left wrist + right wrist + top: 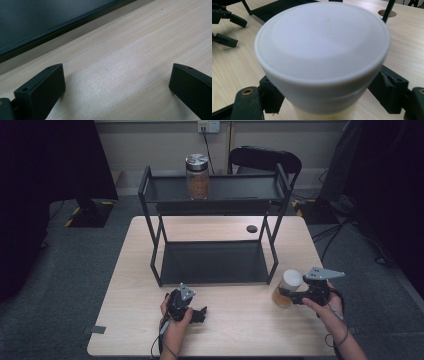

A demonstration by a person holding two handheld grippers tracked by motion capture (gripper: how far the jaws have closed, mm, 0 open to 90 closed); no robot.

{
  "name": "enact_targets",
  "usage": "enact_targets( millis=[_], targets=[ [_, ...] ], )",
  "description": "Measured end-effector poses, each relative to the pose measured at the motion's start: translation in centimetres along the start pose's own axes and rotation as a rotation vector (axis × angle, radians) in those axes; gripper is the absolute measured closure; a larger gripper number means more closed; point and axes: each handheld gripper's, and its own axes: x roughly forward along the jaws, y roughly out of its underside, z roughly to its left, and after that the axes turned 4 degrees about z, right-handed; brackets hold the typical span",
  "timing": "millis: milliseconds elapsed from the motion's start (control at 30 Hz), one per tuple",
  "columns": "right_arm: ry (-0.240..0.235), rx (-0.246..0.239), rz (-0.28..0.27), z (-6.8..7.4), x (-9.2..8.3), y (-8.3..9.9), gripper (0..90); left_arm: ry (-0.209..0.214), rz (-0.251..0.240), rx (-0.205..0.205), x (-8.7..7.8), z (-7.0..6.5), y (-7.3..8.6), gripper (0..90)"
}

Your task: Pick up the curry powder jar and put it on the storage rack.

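Risk: the right hand-held gripper [322, 100] pinches the white-lidded jar [287, 288] just below the lid, w/ the jar tilted near the tabletop's [240, 325] right edge; a weak side grip could let it slip or tip. Right hand reaches in level from the right. Left hand-held gripper [117, 82] rests near the front edge, jaws spread, nothing between.

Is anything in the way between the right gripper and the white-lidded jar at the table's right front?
Nothing visible. The right gripper has its jaws on either side of the white-lidded jar of amber contents, just below the lid, pressing it. The black two-tier metal rack stands apart, behind and left of it.
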Motion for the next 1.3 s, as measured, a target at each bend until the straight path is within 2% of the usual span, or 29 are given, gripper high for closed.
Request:
enact_targets(
  millis=[100,233,333,533,667,767,867,1067,1300],
  targets=[
    [0.003,-0.02,0.002,0.1,0.2,-0.1,27.1,0.0,0.001,0.0,0.0,0.0,0.0,0.1],
    [-0.017,-0.027,-0.011,0.0,0.4,0.1,33.3,0.0,0.001,0.001,0.0,0.0,0.0,0.1],
    [-0.013,-0.042,-0.009,0.1,0.4,-0.1,34.1,0.0,0.001,0.001,0.0,0.0,0.0,0.1],
    [-0.014,-0.036,-0.032,-0.2,0.4,0.4,35.0,0.0,0.0,0.0,0.0,0.0,0.0,0.1],
    [0.003,-0.038,-0.037,0.0,0.2,0.5,35.2,0.0,0.0,0.0,0.0,0.0,0.0,0.1],
    [0.017,-0.054,-0.031,0.2,-0.1,0.4,35.2,0.0,0.0,0.0,0.0,0.0,0.0,0.1],
    [0.005,-0.056,-0.042,0.0,-0.8,0.3,35.2,0.0,0.0,0.0,0.0,0.0,0.0,0.1],
    [-0.002,-0.065,-0.036,0.4,-1.5,-0.5,35.2,0.0,0.001,0.0,0.0,0.0,0.0,0.1],
    [-0.05,-0.094,-0.024,1.1,-1.3,-2.3,35.2,0.0,0.001,0.001,0.0,0.0,0.0,0.1]
  ],
)
